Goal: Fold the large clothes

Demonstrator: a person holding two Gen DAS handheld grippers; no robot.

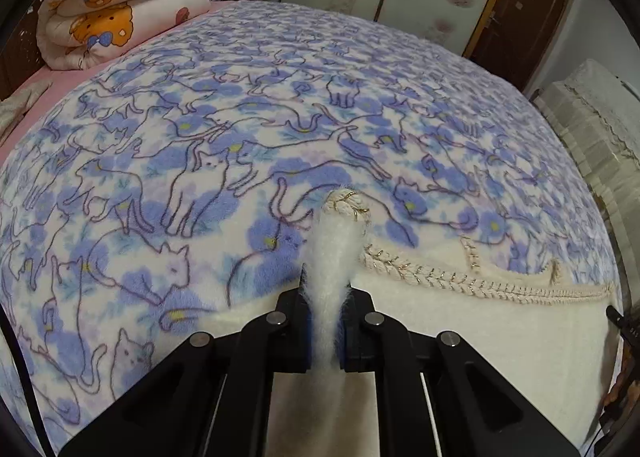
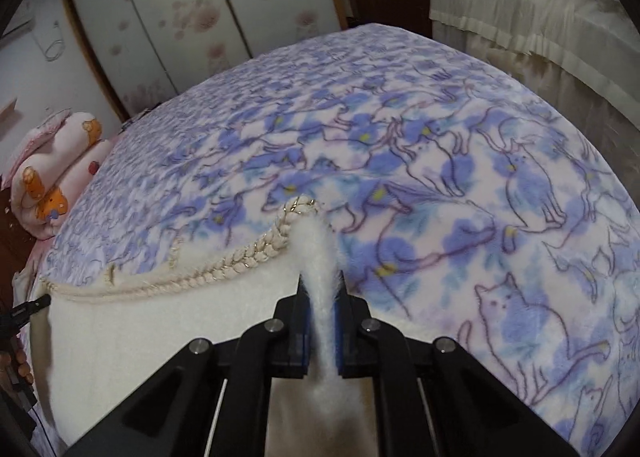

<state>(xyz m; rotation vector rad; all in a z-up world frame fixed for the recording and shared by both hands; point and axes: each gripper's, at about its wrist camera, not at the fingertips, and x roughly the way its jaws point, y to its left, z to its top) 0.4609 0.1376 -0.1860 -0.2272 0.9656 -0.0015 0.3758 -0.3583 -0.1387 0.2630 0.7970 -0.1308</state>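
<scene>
A cream fleece garment with a braided cream-and-gold trim lies at the near edge of the bed. My left gripper is shut on its left corner, and a fold of fleece stands up between the fingers. My right gripper is shut on the other corner of the same garment, with the trim running off to the left. The garment hangs stretched between the two grippers. The other gripper's tip shows at each view's edge.
The bed is covered by a blue-and-white cat-print blanket. A rolled pink bear-print quilt sits at the bed's head. Wardrobe doors and a brown door stand behind. A cream-covered piece of furniture stands beside the bed.
</scene>
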